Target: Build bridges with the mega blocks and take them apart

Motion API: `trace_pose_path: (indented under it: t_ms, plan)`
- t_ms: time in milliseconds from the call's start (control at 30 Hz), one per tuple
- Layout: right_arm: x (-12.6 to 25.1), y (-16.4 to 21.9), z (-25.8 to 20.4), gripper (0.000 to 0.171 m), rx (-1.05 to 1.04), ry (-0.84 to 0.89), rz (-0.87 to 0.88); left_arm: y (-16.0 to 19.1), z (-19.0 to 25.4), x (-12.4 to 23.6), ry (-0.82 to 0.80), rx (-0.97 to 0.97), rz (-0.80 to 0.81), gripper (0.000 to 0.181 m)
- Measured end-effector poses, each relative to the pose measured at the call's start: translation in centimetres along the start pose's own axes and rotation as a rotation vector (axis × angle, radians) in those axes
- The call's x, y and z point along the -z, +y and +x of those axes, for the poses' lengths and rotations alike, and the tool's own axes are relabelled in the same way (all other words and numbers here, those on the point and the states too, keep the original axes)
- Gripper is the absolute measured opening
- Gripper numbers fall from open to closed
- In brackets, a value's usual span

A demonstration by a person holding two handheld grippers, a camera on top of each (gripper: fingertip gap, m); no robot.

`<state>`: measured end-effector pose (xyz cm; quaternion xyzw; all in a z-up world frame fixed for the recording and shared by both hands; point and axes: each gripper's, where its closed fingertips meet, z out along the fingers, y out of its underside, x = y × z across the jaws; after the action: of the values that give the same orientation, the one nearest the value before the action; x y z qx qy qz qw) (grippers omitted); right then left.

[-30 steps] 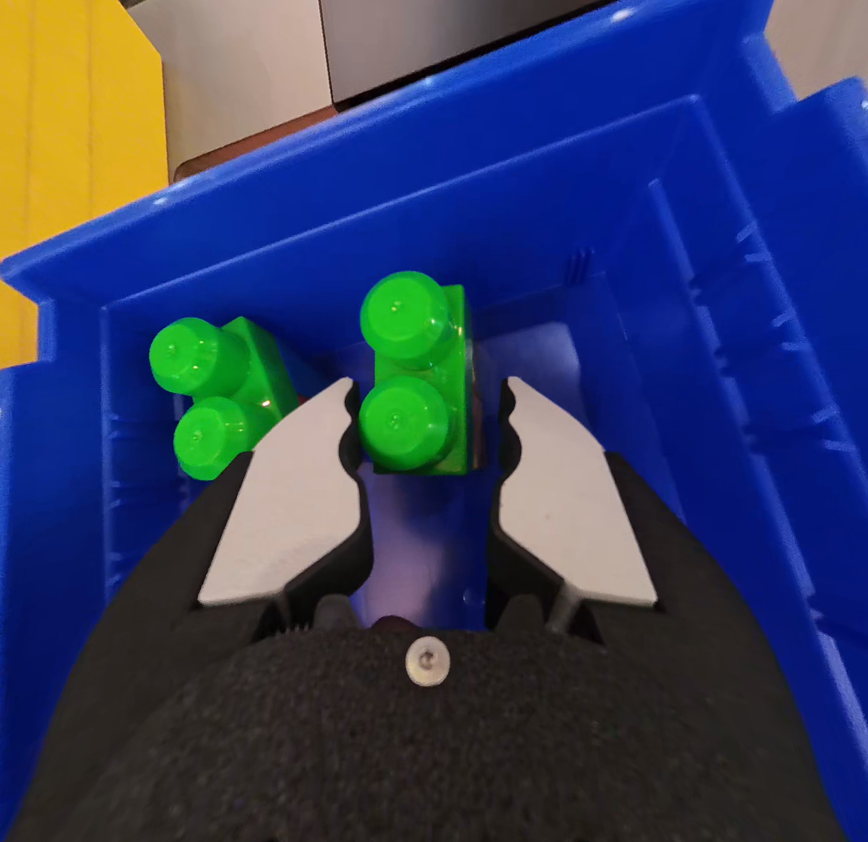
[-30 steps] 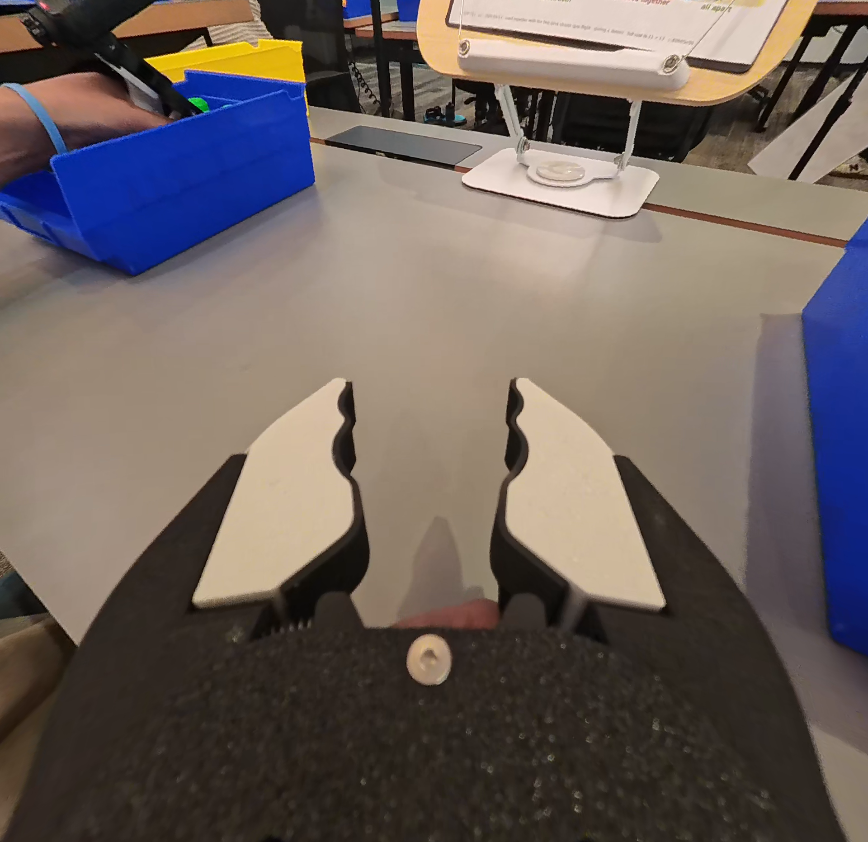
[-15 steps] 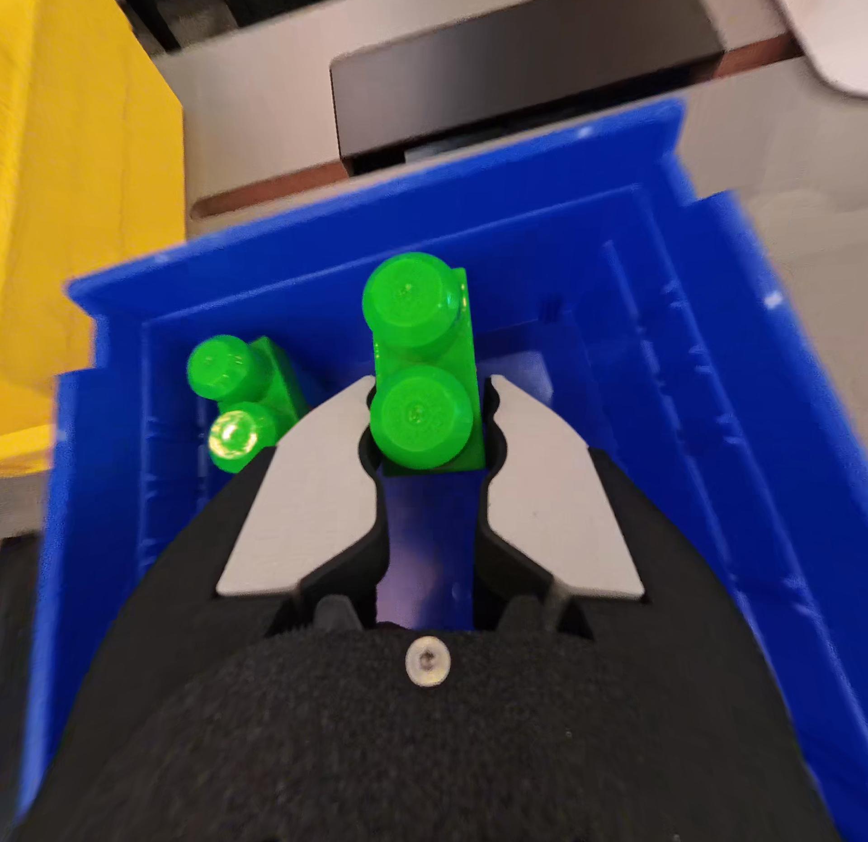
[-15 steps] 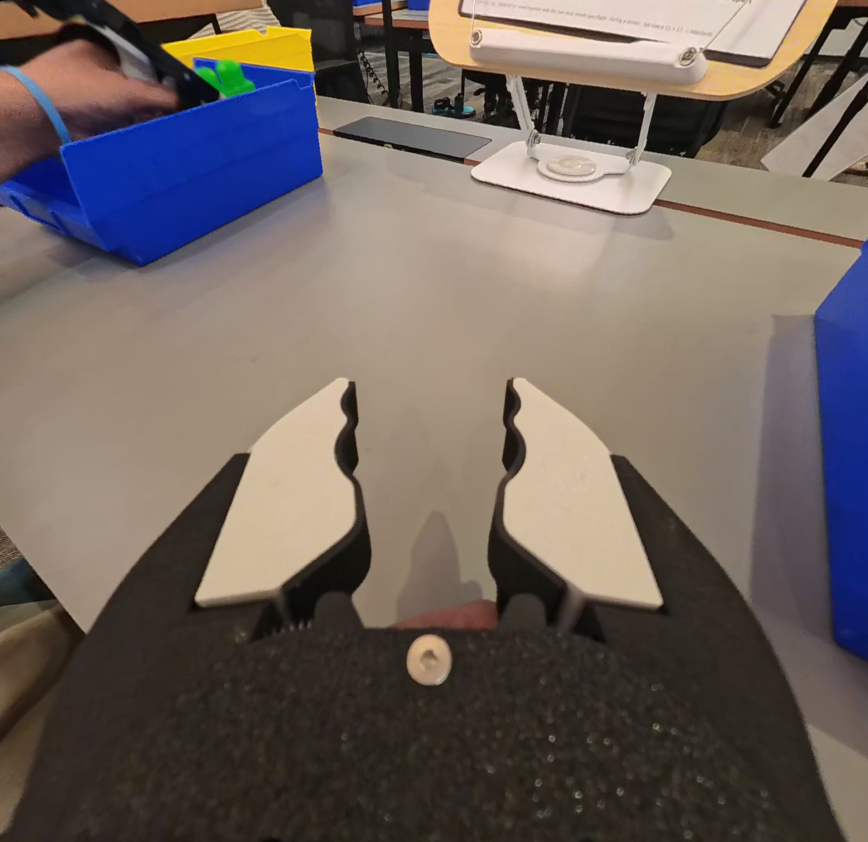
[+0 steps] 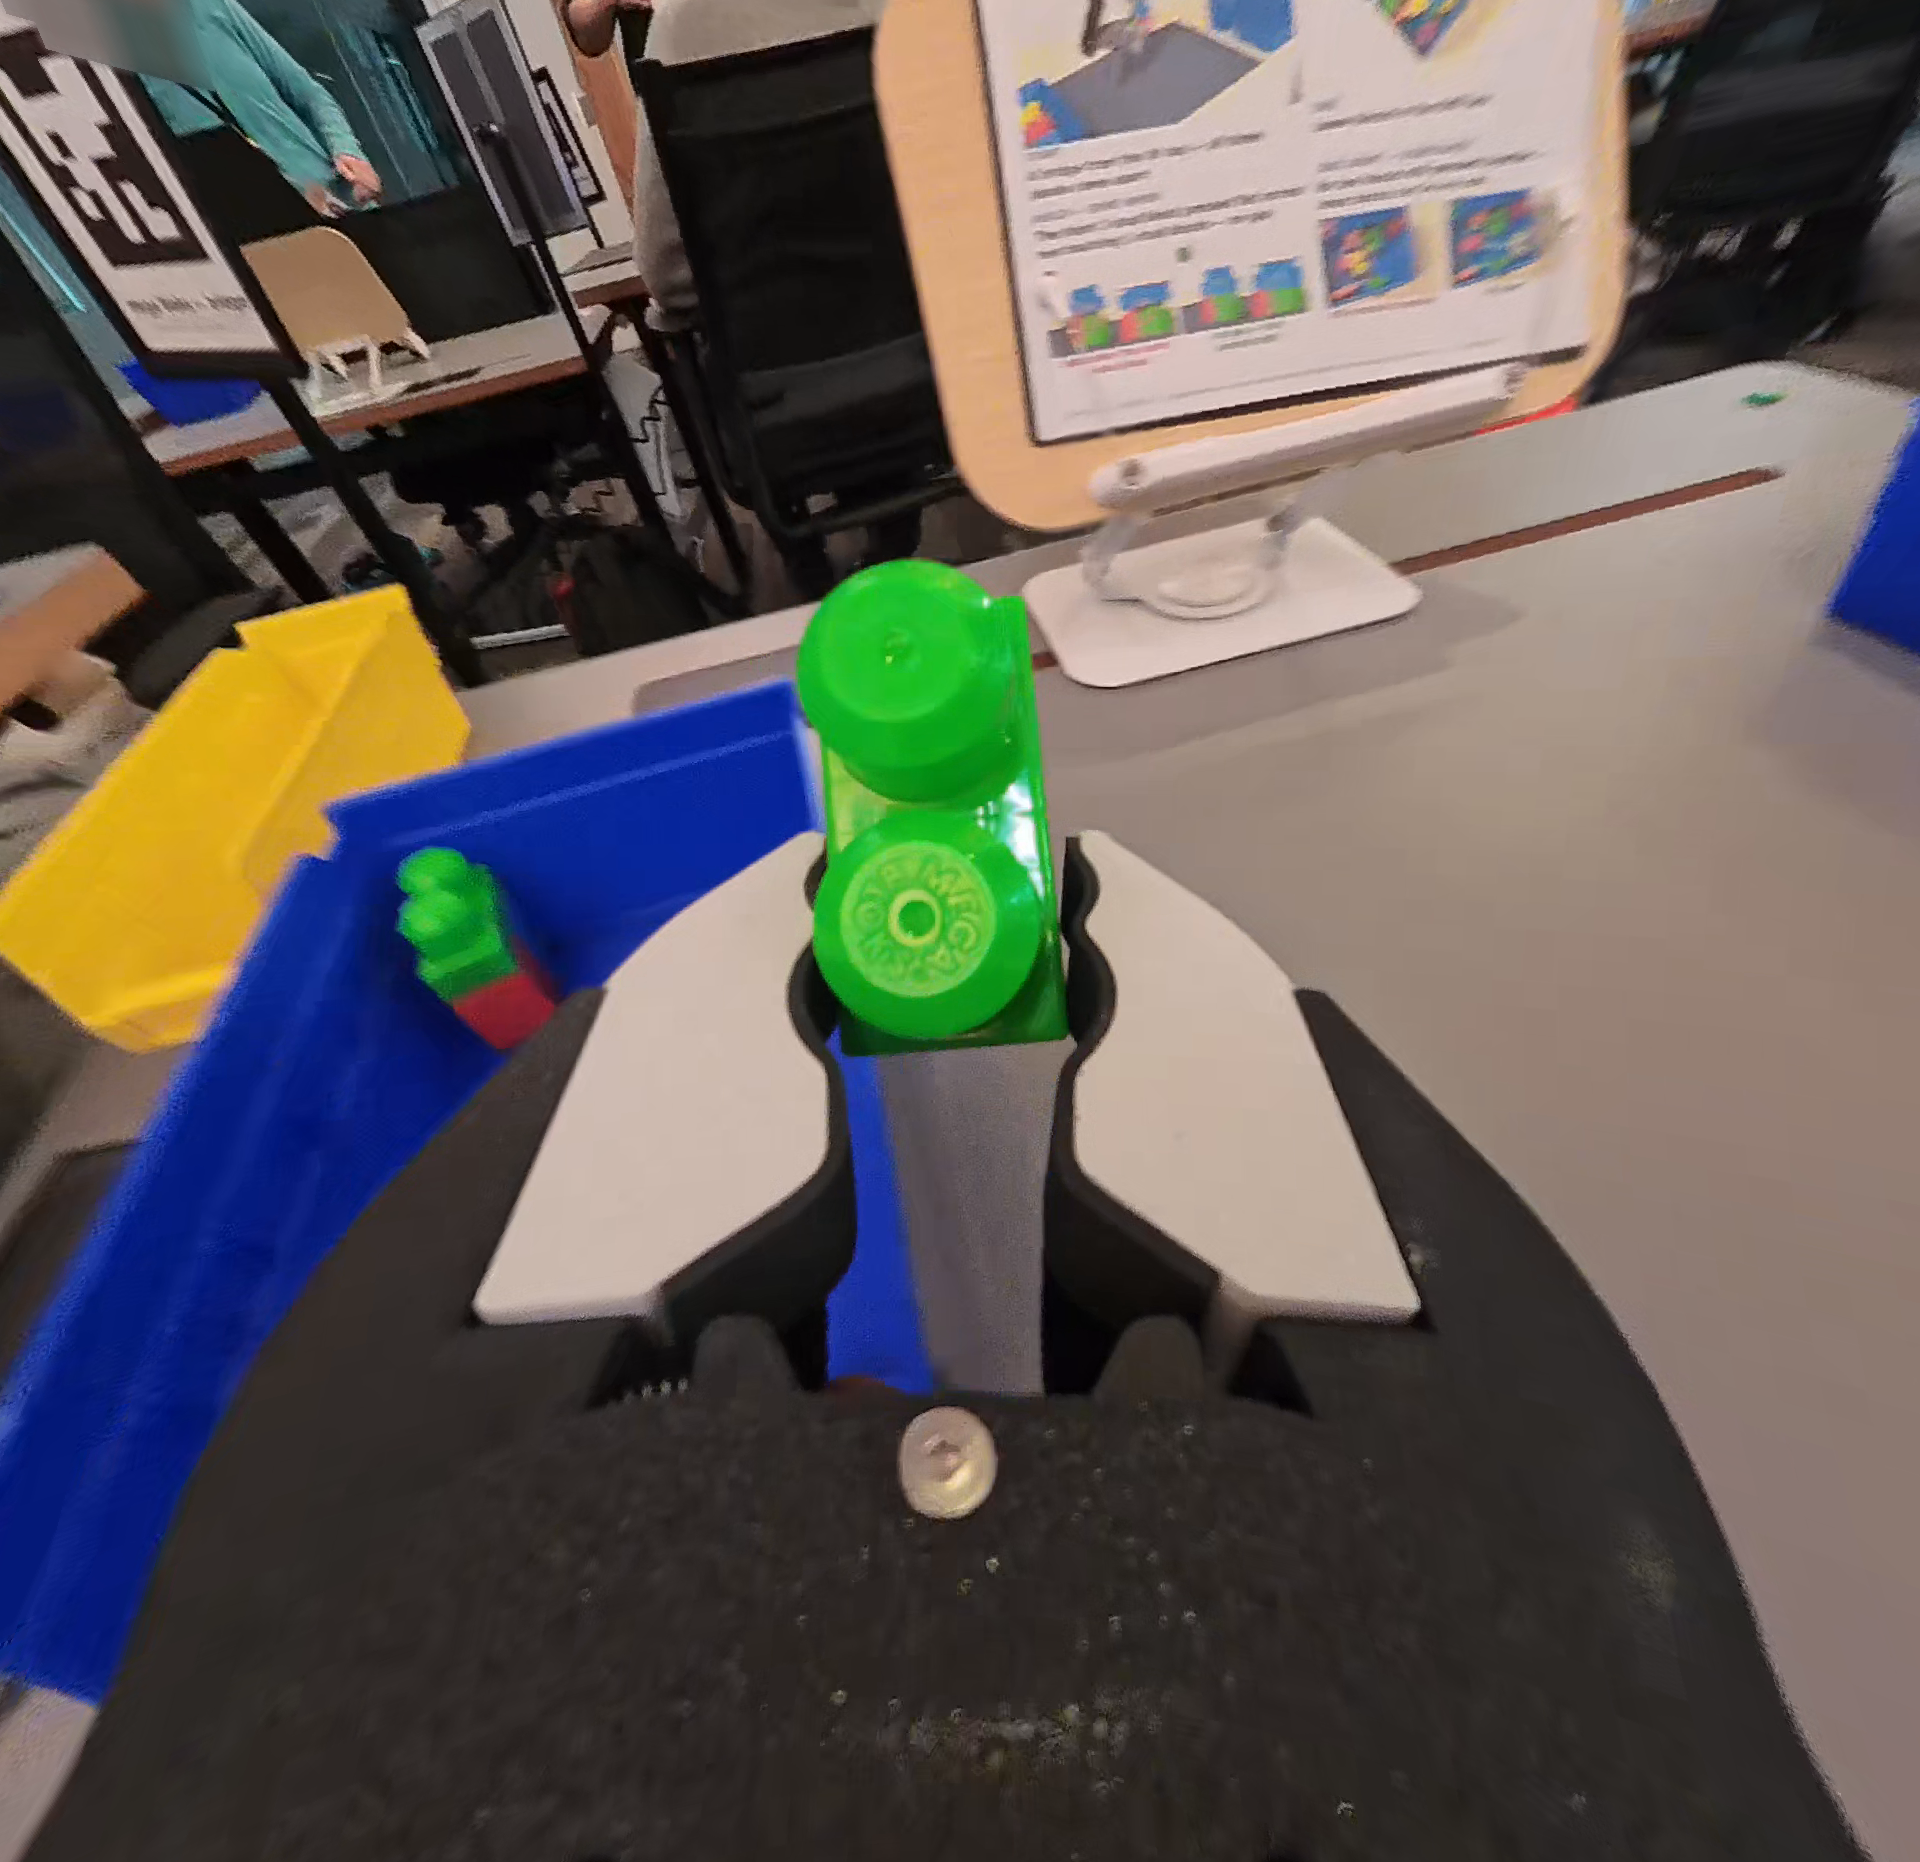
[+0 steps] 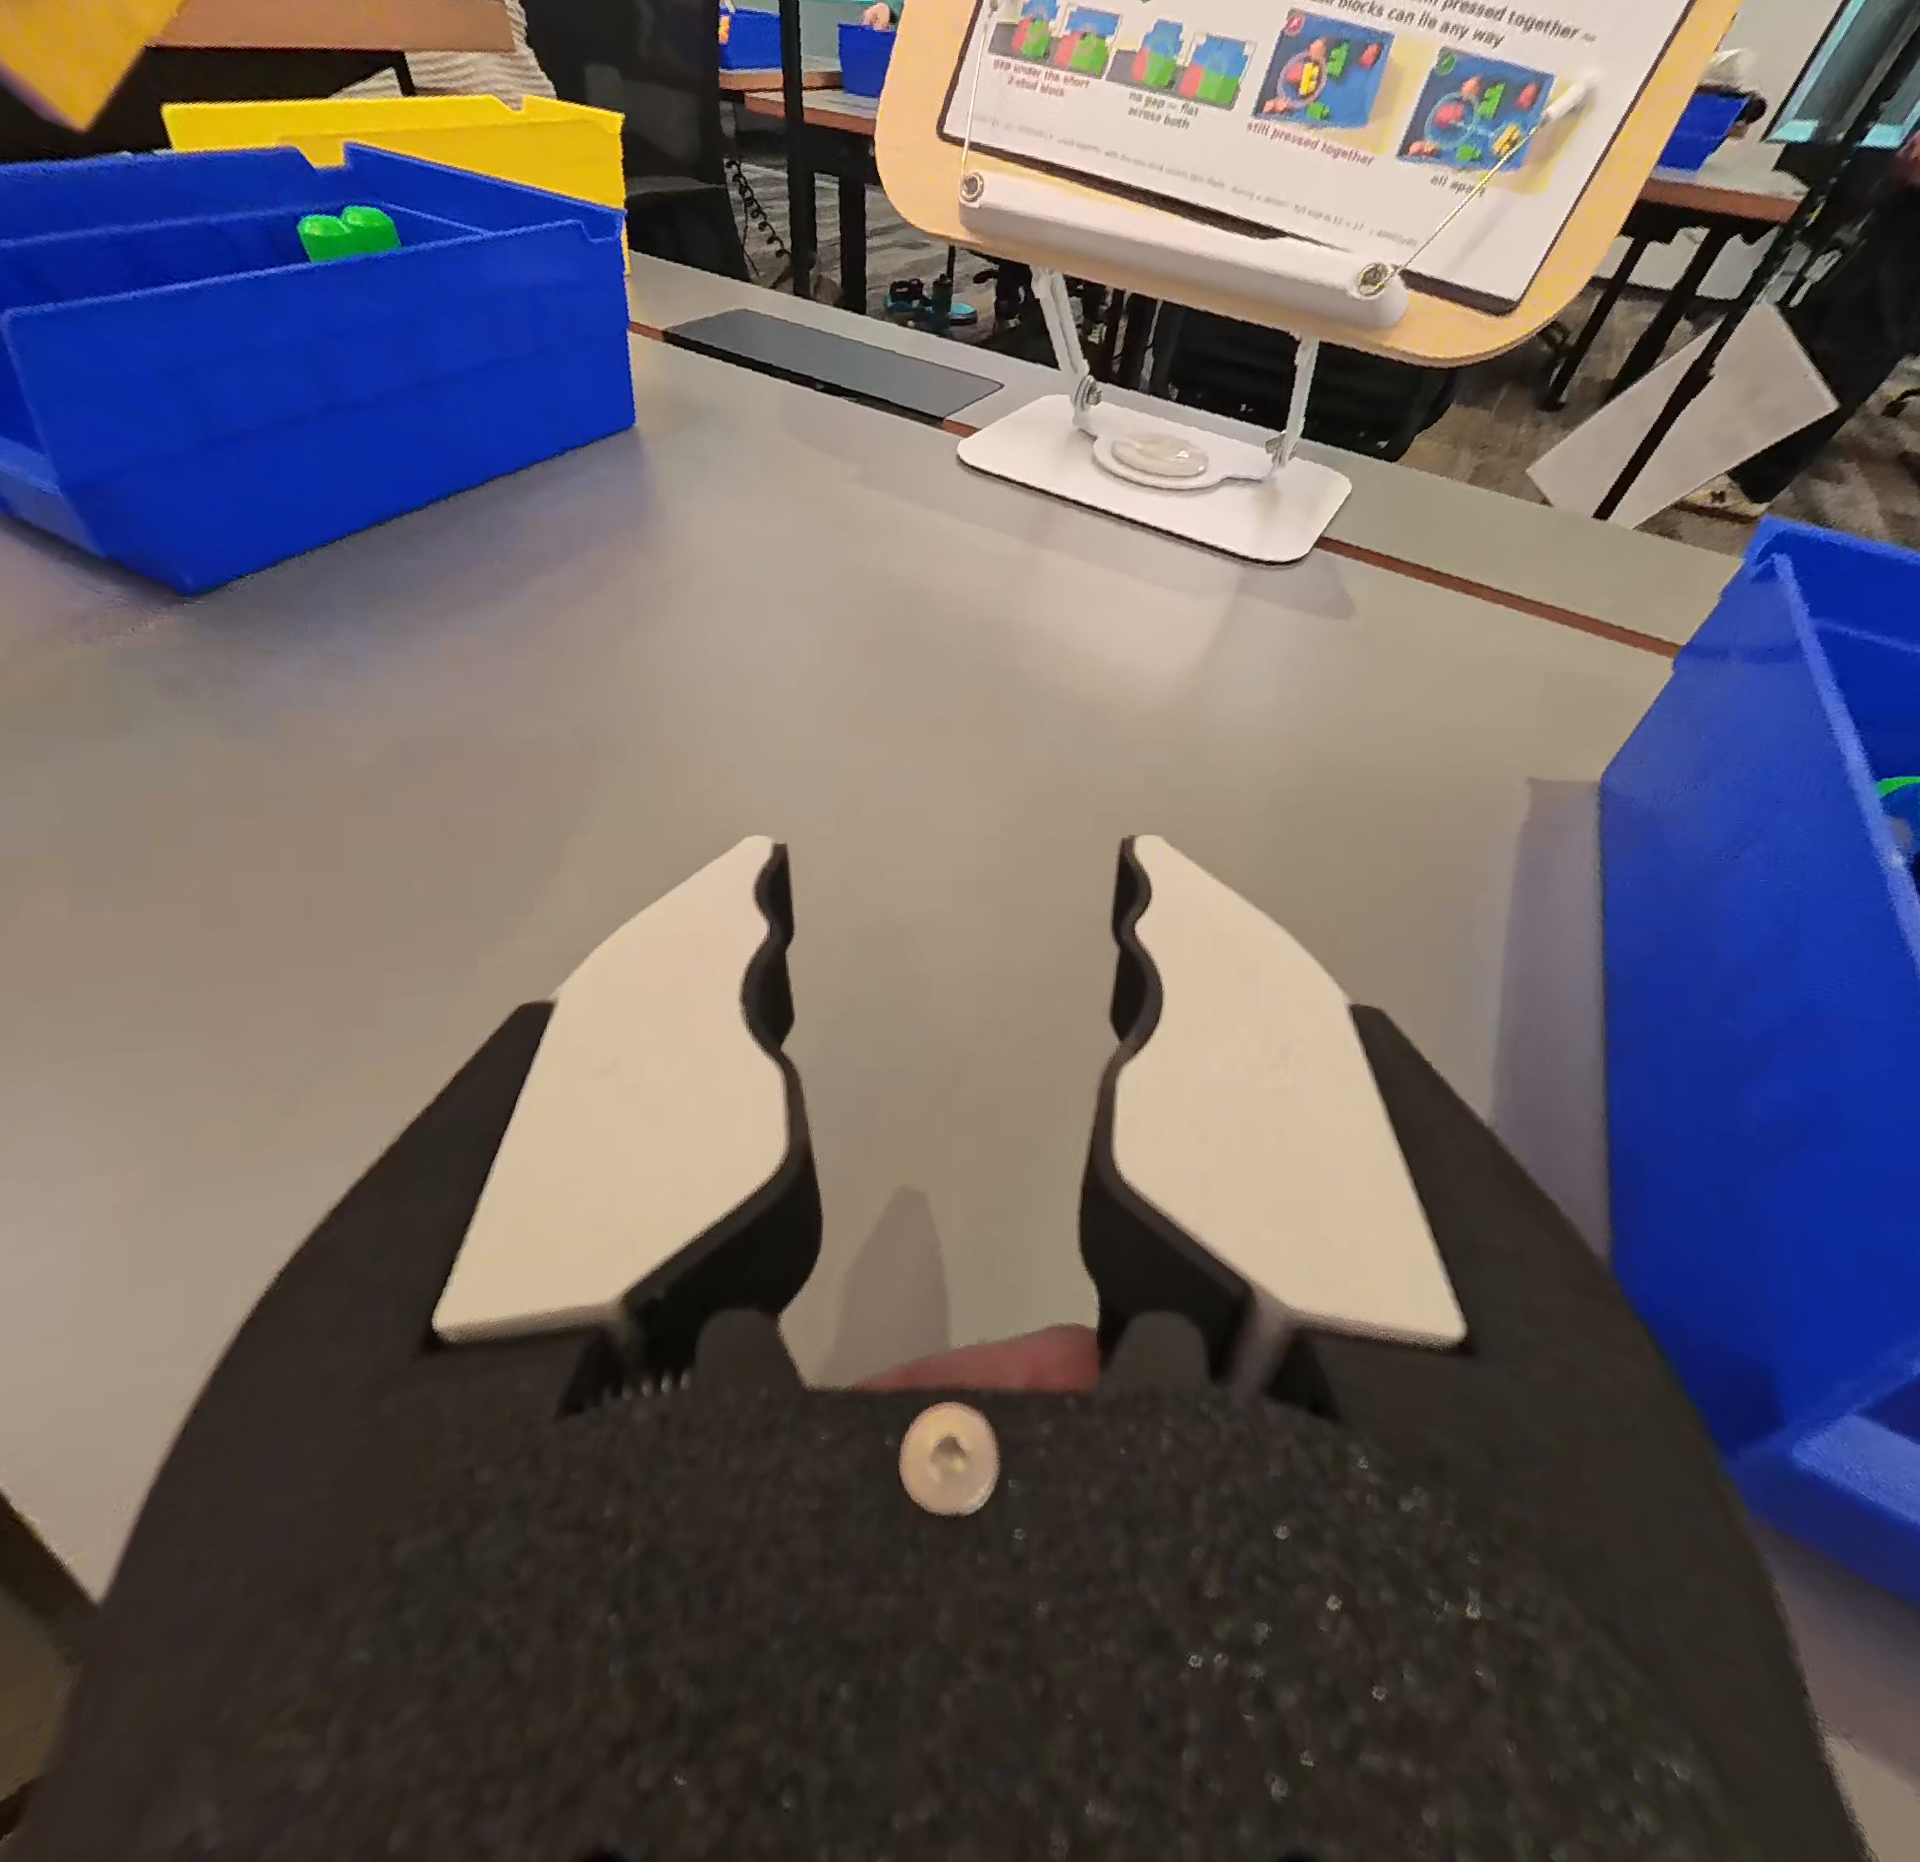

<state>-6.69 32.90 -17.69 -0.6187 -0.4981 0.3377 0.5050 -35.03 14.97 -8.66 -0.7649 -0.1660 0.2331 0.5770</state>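
Left claw (image 5: 940, 939) clamped on glossy green two-stud block (image 5: 930, 825), raised over blue bin's (image 5: 582, 804) far rim. Right claw (image 6: 951, 939) spread wide, empty, above smooth grey surface (image 6: 935, 690).

The right tool (image 6: 951, 939) hangs empty, jaws apart, over the grey table (image 6: 727, 732) between 2 blue bins (image 6: 312, 399).

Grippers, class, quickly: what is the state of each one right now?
Left gripper: shut on the green two-stud block.
Right gripper: open, holding nothing, above the grey table.
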Motion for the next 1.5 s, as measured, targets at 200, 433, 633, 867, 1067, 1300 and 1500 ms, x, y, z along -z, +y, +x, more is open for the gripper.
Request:
trace_pose_path:
  t_ms: [200,433,633,867,1067,1300,1500]
  plan:
    - [0.1,0.3,0.1,0.059,-0.015,0.016,0.013,5.0,8.3,2.3,0.085,0.061,-0.029,0.040]
    - [0.5,0.5,0.1,0.059,-0.026,0.015,0.009,7.2,11.2,2.5,0.221,0.050,-0.055,0.040]
    - [0.1,-1.5,-2.3,0.056,0.036,-0.225,0.063,4.0,15.0,3.3,0.616,-0.011,0.021,0.040]
    - [-0.6,-3.5,-6.7,0.061,0.355,-0.600,0.015,1.8,21.0,3.7,0.995,-0.400,0.060,0.040]
    - [-1.6,-3.8,-7.5,0.060,0.430,-0.731,-0.019,1.8,24.6,3.5,1.163,-0.581,0.061,0.040]
    - [-1.9,-3.5,-7.5,0.038,0.523,-0.792,-0.044,2.0,26.9,3.3,1.237,-0.688,0.047,0.040]
    - [-1.7,-3.3,-7.4,0.037,0.528,-0.803,-0.023,1.6,27.4,3.6,1.244,-0.666,0.098,0.040]
